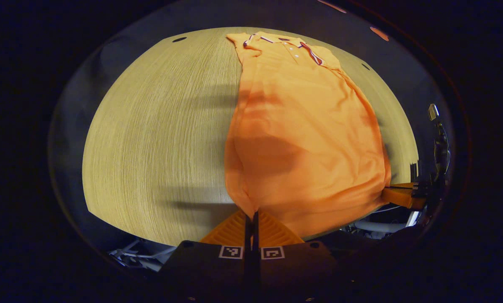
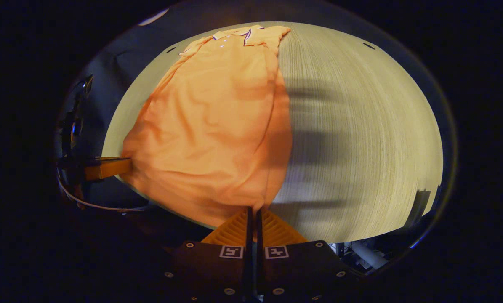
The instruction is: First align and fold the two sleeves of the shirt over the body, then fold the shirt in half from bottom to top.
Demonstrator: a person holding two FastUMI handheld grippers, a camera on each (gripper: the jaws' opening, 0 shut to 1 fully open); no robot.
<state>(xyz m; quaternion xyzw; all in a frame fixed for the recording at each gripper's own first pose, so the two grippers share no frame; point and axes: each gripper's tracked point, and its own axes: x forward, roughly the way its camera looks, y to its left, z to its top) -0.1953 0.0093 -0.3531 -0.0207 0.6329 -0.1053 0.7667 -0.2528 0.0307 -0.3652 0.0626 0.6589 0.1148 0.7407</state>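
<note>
Left gripper view: both grippers' jaws pinch wrinkled orange shirt hem — wood-grain table beneath.

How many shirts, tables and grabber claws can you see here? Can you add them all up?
Orange shirt: 1
Wooden table: 1
Grippers: 2, the left gripper and the right gripper, each pinching a bottom corner of the shirt
Total: 4
</note>
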